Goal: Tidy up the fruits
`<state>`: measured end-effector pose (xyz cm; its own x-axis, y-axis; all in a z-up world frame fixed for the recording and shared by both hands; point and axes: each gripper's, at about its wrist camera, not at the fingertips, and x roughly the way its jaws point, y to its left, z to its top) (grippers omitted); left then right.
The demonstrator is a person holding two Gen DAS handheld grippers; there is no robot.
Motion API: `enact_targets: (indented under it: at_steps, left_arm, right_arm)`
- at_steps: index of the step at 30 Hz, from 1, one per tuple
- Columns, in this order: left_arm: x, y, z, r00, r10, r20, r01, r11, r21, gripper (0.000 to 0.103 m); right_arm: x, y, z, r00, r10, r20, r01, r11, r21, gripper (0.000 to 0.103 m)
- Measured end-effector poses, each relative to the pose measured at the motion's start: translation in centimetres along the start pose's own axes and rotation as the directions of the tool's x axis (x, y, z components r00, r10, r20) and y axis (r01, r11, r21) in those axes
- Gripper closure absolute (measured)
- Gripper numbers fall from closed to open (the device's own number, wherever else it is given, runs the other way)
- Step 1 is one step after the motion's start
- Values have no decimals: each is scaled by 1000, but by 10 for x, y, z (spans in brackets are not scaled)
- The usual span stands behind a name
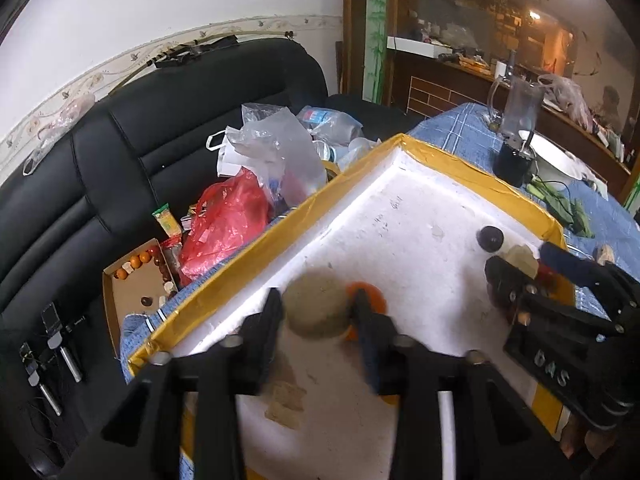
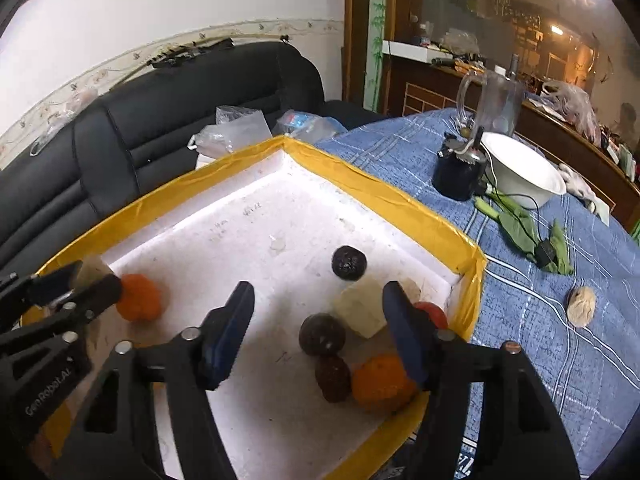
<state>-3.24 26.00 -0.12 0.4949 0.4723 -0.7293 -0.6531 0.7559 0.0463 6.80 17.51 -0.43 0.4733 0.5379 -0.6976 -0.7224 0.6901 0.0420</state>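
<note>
Tan fruit (image 1: 316,307) sits clamped between left jaws.
</note>
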Motion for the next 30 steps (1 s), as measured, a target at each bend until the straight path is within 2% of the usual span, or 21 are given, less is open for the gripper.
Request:
enact_targets:
  at_steps: [1,2,5,9,11,12,13,18,19,20,24,30]
  left_arm:
    - [-1,0,0,1000,13,10,-13,1000,0,39]
    - [-3,0,0,1000,20,21,-20,1000,1,36]
    - [-9,-1,-1,999,19,44,-19,1000,7,33]
    - [-15,-6,-3,999,5,38,-6,1000,29,27]
    - [-19,-10,-5,999,3,35,-5,999,46,25]
    - [-22,-11,-6,999,-5,38,3,999,54,25]
    - [-24,-12,-7,999,-3,42,1,999,54,23]
    - [-39,-10,-11,998,-19,58,17,999,41,11]
    - [-42,-9,-12,998,-23,60,20,999,38,2]
    - [-43,-10,-13,998,-28,57,26,999,32,1]
    - [-44,-10,-18,997,-80,8,80,997,13,0]
    - [-53,-17,-27,1000,-31,2,31,998,57,0]
  right_arm:
    - [-2,-1,1,1000,-6,4,6,1000,2,35]
    - [-4,-2,1,1000,-16,11,15,1000,6,35]
    - [-17,-10,2,999,-29,40,28,999,33,35]
    - [-40,-25,2,996,-53,76,48,996,70,32]
    - [-54,-33,0,995,-56,82,49,995,84,23]
    - [-60,-35,-1,996,-45,79,38,995,87,9]
    - [-66,-37,-3,997,-29,71,23,996,85,0]
    - [-98,-37,-19,998,10,62,-11,1000,24,0]
    - [-104,-38,-22,998,22,63,-24,999,26,0]
    - [-109,-38,-24,998,33,62,-35,999,29,0]
    - [-131,-35,-34,996,51,80,-52,999,9,0]
    - [-156,-22,-54,995,61,80,-57,997,-61,0]
